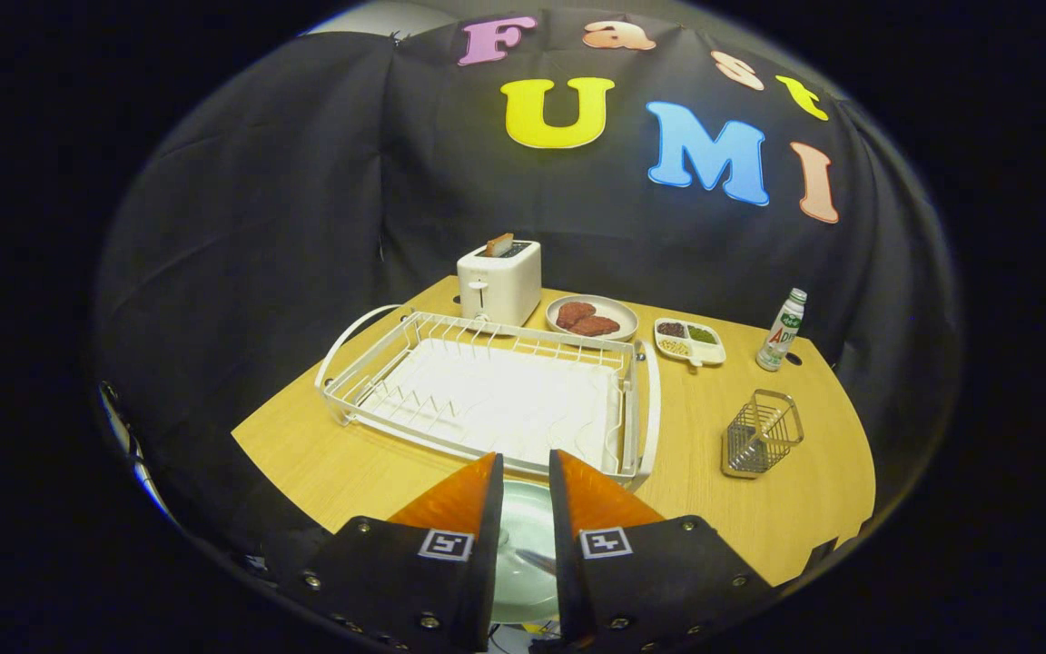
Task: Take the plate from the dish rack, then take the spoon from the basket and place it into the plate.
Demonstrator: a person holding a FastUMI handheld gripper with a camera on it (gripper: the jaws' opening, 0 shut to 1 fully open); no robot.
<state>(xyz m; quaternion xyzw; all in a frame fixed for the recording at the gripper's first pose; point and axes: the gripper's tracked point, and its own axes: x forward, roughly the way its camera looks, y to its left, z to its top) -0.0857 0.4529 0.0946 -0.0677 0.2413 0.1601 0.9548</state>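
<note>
1. Between my gripper's [525, 481] two orange fingers [459, 498] lies the pale green round plate [523, 545], on the wooden table [714, 472] just in front of the white wire dish rack [487, 391]. A thin grey shape that I take for the metal spoon [534, 560] rests in the plate.
2. The fingers stand slightly apart, with a narrow gap and nothing clamped between them; the spoon sits below and behind their tips.
3. I judge the task close to finished: the rack holds no plate, and the small wire basket [762, 434] to the right looks empty.
4. Risks from here: if I pull back low, a finger could catch the plate's rim and drag it toward the table edge, which is near. Tipping the plate would roll the spoon out.
5. A careless swing forward could knock the rack.
6. Count: one plate, one spoon, one rack, one basket. Beyond the rack I see one white toaster [499, 282] with a slice in it, one dish with two brown patties [591, 318], one divided tray [689, 341], one small bottle [782, 330].
</note>
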